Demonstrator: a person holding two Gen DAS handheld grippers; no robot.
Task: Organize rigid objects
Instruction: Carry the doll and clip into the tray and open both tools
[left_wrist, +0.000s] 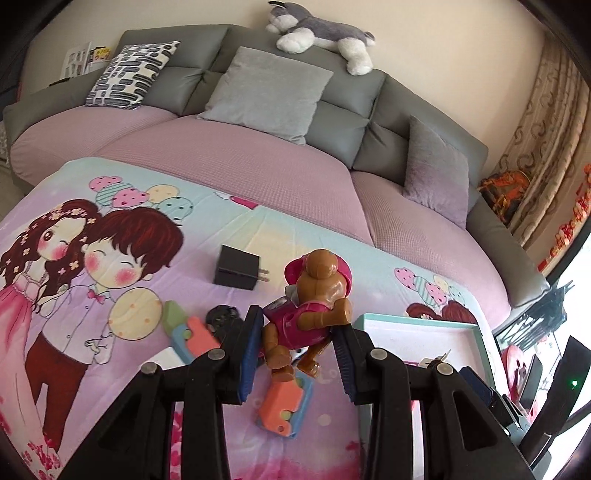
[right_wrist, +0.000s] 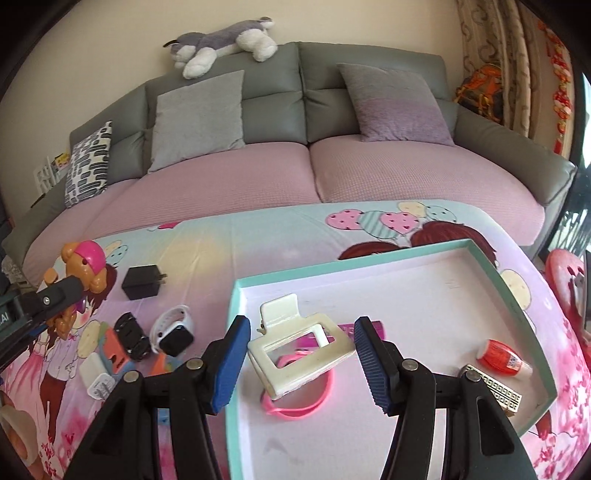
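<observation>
My left gripper (left_wrist: 299, 339) is shut on a brown toy dog in a pink outfit and cap (left_wrist: 310, 314), held above the cartoon blanket; the toy also shows at the left of the right wrist view (right_wrist: 83, 267). My right gripper (right_wrist: 301, 354) is open over the teal-rimmed tray (right_wrist: 517, 295), its fingers on either side of a cream hair claw clip (right_wrist: 299, 343) lying on a pink band (right_wrist: 295, 406). The tray also holds a red glue bottle (right_wrist: 500, 356) and a white perforated block (right_wrist: 498, 389).
On the blanket left of the tray lie a black charger plug (right_wrist: 142, 282), a white smartwatch (right_wrist: 173, 328), a black clip (right_wrist: 131, 336), orange and blue toy pieces (left_wrist: 284, 404) and a white adapter (right_wrist: 94, 374). A grey sofa with cushions (right_wrist: 199, 118) stands behind.
</observation>
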